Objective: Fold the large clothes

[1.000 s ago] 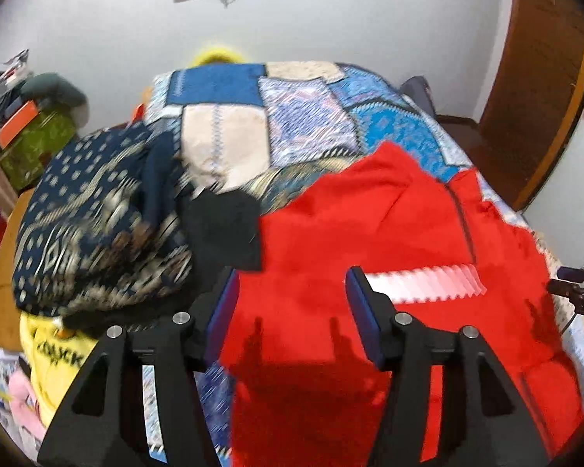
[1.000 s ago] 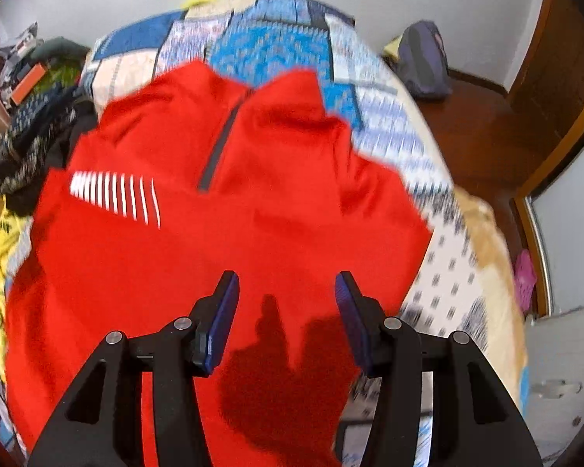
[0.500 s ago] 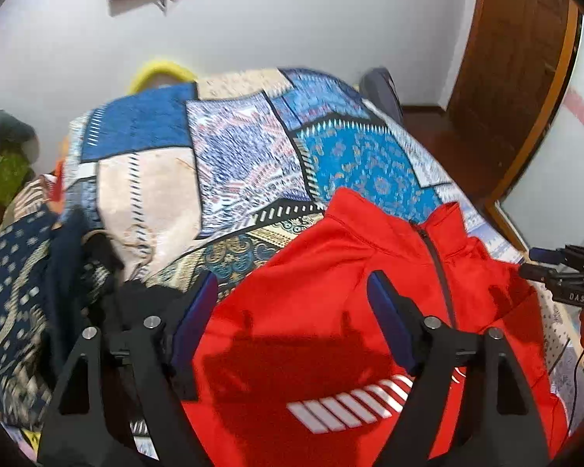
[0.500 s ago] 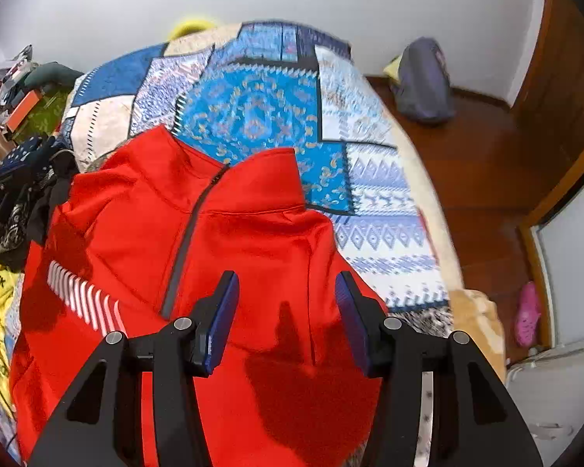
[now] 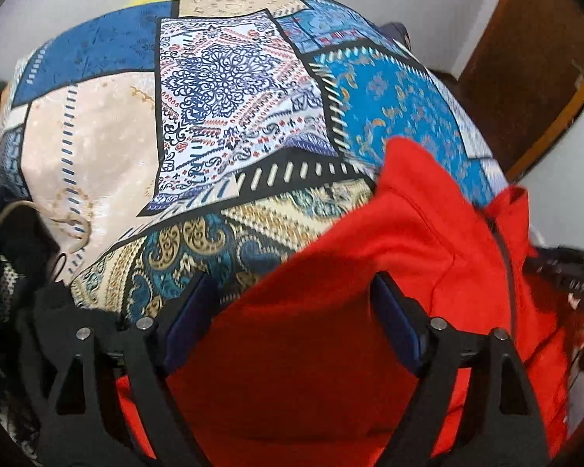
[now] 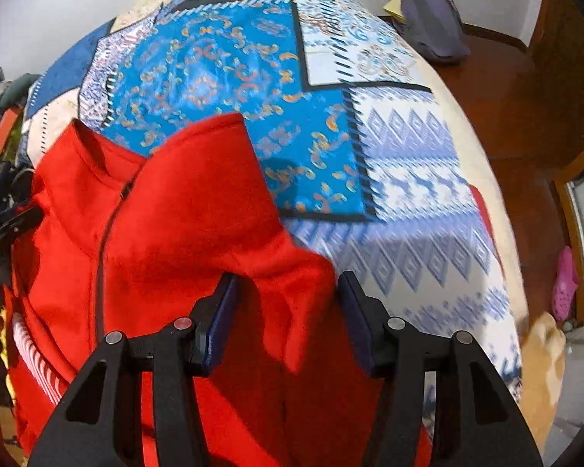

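Note:
A red zip jacket [image 5: 408, 233] lies flat on the patchwork bedspread [image 5: 229, 89], collar toward the far end. My left gripper [image 5: 292, 288] hovers low over the jacket's left shoulder edge, jaws opening wide, with red cloth under the gap and nothing pressed by the pads. In the right wrist view the jacket [image 6: 194, 214] shows its dark zip [image 6: 101, 249] and white chest stripes [image 6: 31, 350]. My right gripper [image 6: 288, 280] stands open just above the right shoulder, whose edge lies between the fingers.
A heap of dark patterned clothes [image 5: 4, 272] sits at the bed's left side. Bare bedspread [image 6: 222, 66] stretches beyond the collar. On the wooden floor to the right are a grey bag [image 6: 432, 15] and a pink slipper [image 6: 564, 284]. A wooden door [image 5: 525, 58] stands to the right.
Both grippers have travelled up the jacket from chest to shoulders and dropped closer to the cloth. The left jaws have spread wider; the right jaws keep the same gap.

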Demonstrator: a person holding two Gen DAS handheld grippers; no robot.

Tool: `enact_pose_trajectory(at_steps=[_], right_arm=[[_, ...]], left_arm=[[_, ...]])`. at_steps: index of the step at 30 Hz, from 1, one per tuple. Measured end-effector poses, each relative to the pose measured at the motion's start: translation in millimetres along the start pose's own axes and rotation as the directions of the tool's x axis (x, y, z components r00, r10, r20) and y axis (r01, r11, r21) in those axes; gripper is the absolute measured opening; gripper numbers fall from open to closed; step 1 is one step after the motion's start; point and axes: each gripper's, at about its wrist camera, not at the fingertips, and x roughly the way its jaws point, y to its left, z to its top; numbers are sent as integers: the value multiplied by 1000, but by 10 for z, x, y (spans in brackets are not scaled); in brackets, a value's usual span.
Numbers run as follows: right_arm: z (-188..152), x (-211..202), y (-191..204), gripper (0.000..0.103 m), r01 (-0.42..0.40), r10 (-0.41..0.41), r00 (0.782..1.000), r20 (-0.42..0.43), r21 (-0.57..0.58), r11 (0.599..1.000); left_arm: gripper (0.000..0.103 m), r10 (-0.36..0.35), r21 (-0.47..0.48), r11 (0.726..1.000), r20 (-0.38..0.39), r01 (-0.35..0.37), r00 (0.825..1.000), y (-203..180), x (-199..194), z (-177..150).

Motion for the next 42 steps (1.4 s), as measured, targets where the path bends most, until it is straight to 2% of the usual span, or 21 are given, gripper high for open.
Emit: enact_pose_trajectory(at_steps=[2, 3, 4, 6, 7, 8, 9, 10, 13, 15, 19, 24, 28, 35, 39, 42], right_arm=[[6, 20, 45, 39, -10, 11, 1000, 20, -13, 1000], [11, 27, 77, 28, -20, 20, 1000, 23, -30, 999], [6, 18, 124, 18, -25, 27, 999, 31, -47, 999], [-21, -17, 226, 11, -16, 20, 999, 49, -72, 997], [-26, -37, 267, 10, -2, 7, 998, 62, -82, 997], [-34, -78, 333, 10, 11, -3, 997, 79, -99, 995], [-33, -145, 413, 9, 27, -14, 995, 103, -117, 993], [-17, -201, 448, 8, 36, -22, 992, 121, -121, 992], [131, -472, 538, 8, 44, -24, 982, 189, -100, 994], [282, -696, 567, 8, 44, -20, 972, 236, -94, 995], [461, -935, 732, 7, 56, -22, 954, 299, -106, 993], [365, -1253, 964, 7, 40, 19, 940, 340, -165, 986], [46, -1453, 1038, 8, 11, 58, 941, 333, -204, 979], [-582, -1621, 990, 8, -24, 88, 956, 281, -225, 974], [-995, -1577, 897, 8, -76, 126, 968, 215, -227, 971], [-1201, -1461, 820, 8, -94, 130, 978, 166, -208, 974]], left_arm=[[83, -17, -1, 1000, -2, 17, 1000, 9, 25, 14], [82, -18, 6, 1000, 0, 18, 1000, 0, 31, 14], [76, -18, 19, 1000, 7, 18, 1000, -16, 20, 9], [58, -21, 37, 999, 31, 20, 999, -84, -42, -10], [42, -25, 41, 999, 37, 24, 999, -127, -78, -23], [21, -28, 47, 999, 40, 26, 999, -165, -102, -29], [9, -18, 60, 998, 41, 16, 999, -222, -130, -33], [3, 7, 75, 997, 41, -10, 999, -280, -154, -30], [3, 100, 103, 989, 83, -109, 991, -358, -268, 4], [3, 124, 73, 989, 111, -132, 986, -301, -380, 85], [3, 85, -37, 996, 164, -80, 983, -62, -770, 310], [3, 69, -10, 998, 223, -69, 972, -48, -1240, 280], [3, 32, 19, 999, 227, -38, 973, -104, -1544, 14], [3, -15, 74, 997, 221, -2, 975, -260, -1922, -676], [3, -38, 72, 997, 194, 24, 980, -298, -1978, -1092], [3, -65, 72, 996, 135, 56, 989, -312, -1894, -1441]])
